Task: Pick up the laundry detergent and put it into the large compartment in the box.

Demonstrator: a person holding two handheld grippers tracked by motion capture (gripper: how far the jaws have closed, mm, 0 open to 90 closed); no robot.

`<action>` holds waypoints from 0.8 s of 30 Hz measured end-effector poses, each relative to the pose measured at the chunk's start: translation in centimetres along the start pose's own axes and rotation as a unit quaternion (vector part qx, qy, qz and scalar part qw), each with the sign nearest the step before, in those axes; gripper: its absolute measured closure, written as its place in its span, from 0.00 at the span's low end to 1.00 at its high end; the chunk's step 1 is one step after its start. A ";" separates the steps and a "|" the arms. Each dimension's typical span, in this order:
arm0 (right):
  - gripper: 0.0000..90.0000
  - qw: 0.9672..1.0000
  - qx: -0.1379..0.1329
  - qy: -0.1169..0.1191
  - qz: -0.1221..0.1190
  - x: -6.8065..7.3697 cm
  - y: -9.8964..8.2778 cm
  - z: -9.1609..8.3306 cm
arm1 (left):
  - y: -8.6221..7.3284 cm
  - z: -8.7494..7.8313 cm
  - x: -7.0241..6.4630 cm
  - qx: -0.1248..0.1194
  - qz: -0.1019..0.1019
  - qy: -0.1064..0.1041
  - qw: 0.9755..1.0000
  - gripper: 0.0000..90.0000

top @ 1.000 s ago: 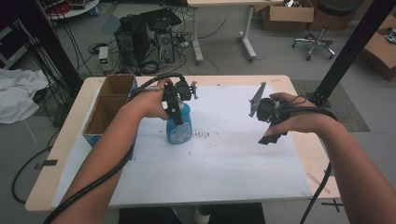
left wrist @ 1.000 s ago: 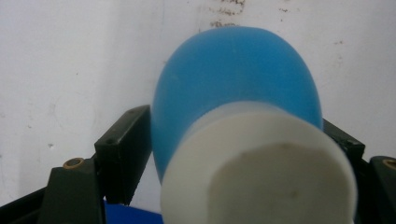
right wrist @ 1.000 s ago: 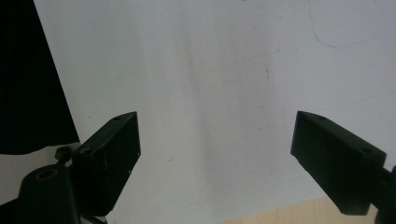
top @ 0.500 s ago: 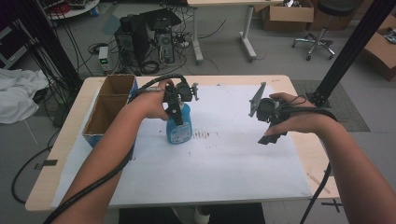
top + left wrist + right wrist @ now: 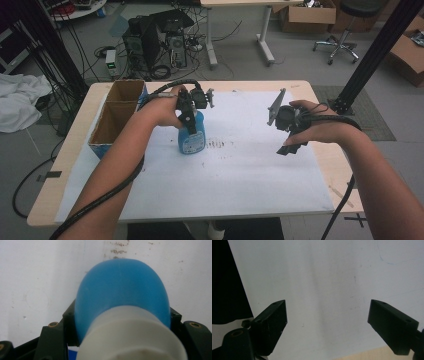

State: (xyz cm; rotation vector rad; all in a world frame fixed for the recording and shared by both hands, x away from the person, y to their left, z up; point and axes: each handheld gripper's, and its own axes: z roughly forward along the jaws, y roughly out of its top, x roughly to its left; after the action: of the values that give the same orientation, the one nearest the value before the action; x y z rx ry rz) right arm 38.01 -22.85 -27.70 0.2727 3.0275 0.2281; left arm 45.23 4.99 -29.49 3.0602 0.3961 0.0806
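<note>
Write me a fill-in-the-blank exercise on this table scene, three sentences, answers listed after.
1. The left gripper is shut on the neck of the ____ plastic bottle with a white label.
2. The right gripper hangs over the white paper sheet with its jaws ____ and nothing between them.
3. The brown cardboard box stands at the table's ____ edge in the high view.

Missing words: blue; open; left
</note>
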 end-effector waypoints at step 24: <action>0.18 1.000 -0.001 -0.003 -0.006 0.4 -0.1 -0.6 | -0.8 -6.0 -0.9 0.006 -0.080 -0.033 0.996 0.42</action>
State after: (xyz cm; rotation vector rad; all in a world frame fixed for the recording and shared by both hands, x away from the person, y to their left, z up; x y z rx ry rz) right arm 37.52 -22.97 -27.21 0.2539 3.0224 0.2288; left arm 43.75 5.85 -23.62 3.0201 0.6364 -0.0307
